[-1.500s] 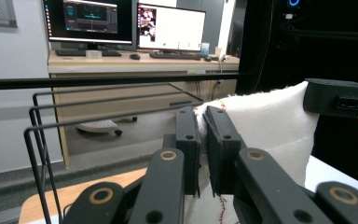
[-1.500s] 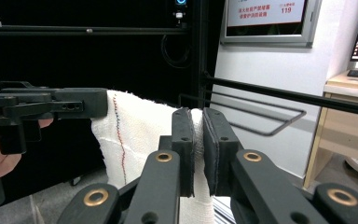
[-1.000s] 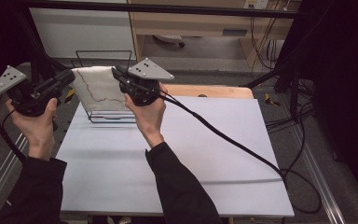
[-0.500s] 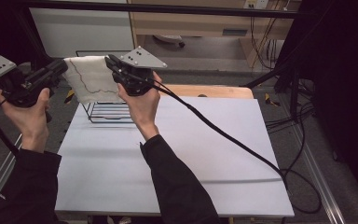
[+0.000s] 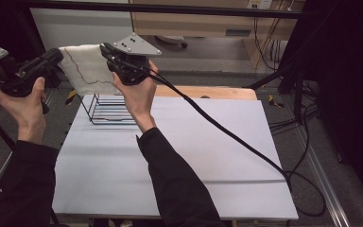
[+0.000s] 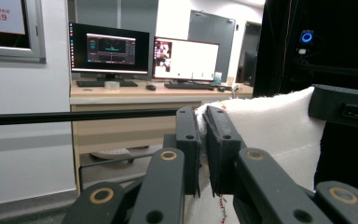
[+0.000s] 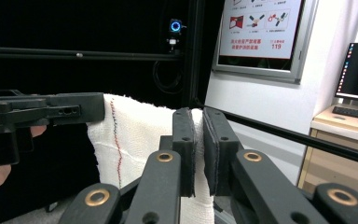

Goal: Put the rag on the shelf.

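A white cloth [image 5: 87, 71] hangs stretched in the air above the far left corner of the table [image 5: 179, 161], held up by its two top corners. In the high view a thin dark thread line wanders across its face, and its lower edge hangs just over a black wire rack [image 5: 108, 111] that stands on the table near that far left corner.

The left gripper [image 5: 56, 56] is clamped on the cloth's left top corner, and the right gripper [image 5: 106, 48] is clamped on the right top corner; each pair of jaws stands pressed together with only the fabric between.

The left gripper view shows what the high view cannot: the terry weave of the cloth [image 6: 270, 126] pinched between the black jaws, a bit of red stitching below them, and behind, a desk with two lit monitors [image 6: 109, 49].

The right gripper view shows the cloth [image 7: 130, 140] from its other end, with a red and blue stitched line running down it, the left gripper [image 7: 93, 108] biting the far corner, and a poster [image 7: 261, 30] on the wall.

Only the high view gives the person's dark sleeves [image 5: 179, 189], the trailing cable [image 5: 227, 135] that crosses the table to its right edge, and the bare white tabletop below.
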Tool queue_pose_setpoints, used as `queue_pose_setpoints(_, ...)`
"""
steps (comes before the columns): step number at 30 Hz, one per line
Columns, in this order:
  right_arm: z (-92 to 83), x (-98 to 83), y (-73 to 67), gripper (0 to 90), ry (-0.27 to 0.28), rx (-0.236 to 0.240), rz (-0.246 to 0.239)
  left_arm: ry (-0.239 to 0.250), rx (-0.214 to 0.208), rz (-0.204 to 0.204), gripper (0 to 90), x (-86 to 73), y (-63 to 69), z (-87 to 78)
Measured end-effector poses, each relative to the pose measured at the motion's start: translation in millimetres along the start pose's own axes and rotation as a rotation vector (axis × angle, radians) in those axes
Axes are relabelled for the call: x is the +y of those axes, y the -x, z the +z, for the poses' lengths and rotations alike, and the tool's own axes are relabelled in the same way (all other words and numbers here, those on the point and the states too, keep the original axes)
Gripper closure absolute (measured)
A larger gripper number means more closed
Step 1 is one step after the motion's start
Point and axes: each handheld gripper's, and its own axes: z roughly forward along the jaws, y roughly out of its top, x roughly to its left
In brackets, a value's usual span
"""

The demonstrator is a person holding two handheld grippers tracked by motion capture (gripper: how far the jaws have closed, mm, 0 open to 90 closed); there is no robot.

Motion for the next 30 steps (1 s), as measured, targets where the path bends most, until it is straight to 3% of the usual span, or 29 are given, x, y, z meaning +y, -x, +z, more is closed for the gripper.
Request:
queue_pose_setpoints(9, 7.5, 10.9, 7.9, 83.8, 0.014, -0.019, -0.002, 0.019, 0.001, 0.014, 84.1, 11.9, -2.7, 12.6)
queue_pose_setpoints(23, 21.1, 21.8, 23.0, 83.8, 0.014, -0.038, 0.0, 0.009, 0.013, 0.028, 84.0, 26.9, -10.6, 36.0)
queue_pose_setpoints(30, 32.7, 20.7, 28.2, 83.8, 0.004, -0.051, -0.005, 0.004, 0.022, 0.004, 84.0, 28.0, -19.0, 45.7)
